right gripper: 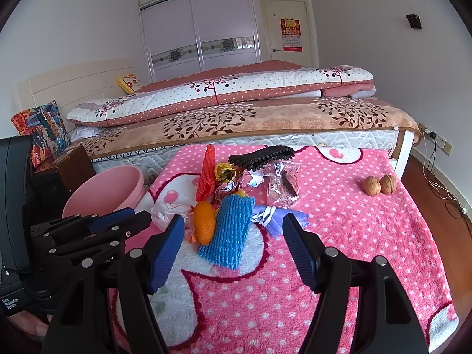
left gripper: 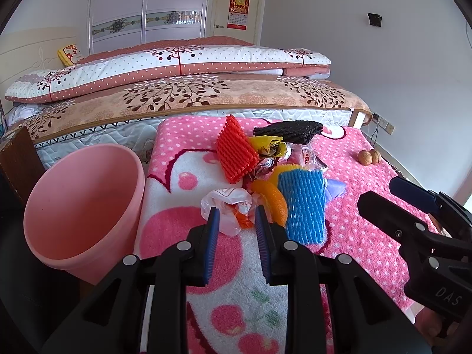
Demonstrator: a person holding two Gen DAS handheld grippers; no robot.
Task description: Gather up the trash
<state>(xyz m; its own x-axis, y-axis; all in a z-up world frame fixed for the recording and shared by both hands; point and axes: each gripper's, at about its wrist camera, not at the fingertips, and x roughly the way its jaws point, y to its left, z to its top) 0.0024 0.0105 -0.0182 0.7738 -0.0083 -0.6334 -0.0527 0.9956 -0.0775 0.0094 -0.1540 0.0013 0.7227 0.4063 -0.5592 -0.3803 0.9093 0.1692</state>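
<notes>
A pile of trash lies on the pink dotted blanket (left gripper: 368, 236): a blue foam net (left gripper: 303, 203) (right gripper: 231, 231), a red foam net (left gripper: 234, 153) (right gripper: 206, 172), a black foam net (left gripper: 290, 131) (right gripper: 261, 155), orange peel (left gripper: 271, 202) (right gripper: 204, 221), a crumpled white wrapper (left gripper: 227, 206) and clear plastic bags (right gripper: 280, 187). My left gripper (left gripper: 237, 221) is open, its fingertips just before the white wrapper. My right gripper (right gripper: 233, 230) is wide open, its fingers either side of the blue net's near end. A pink bin (left gripper: 79, 206) (right gripper: 112, 190) stands at the left.
Two walnuts (left gripper: 368, 157) (right gripper: 380, 185) lie on the blanket at the right. A purple cloth piece (right gripper: 277, 218) lies beside the blue net. A bed with folded quilts (left gripper: 177, 67) runs behind. A dark wooden cabinet (right gripper: 70, 165) stands left of the bin.
</notes>
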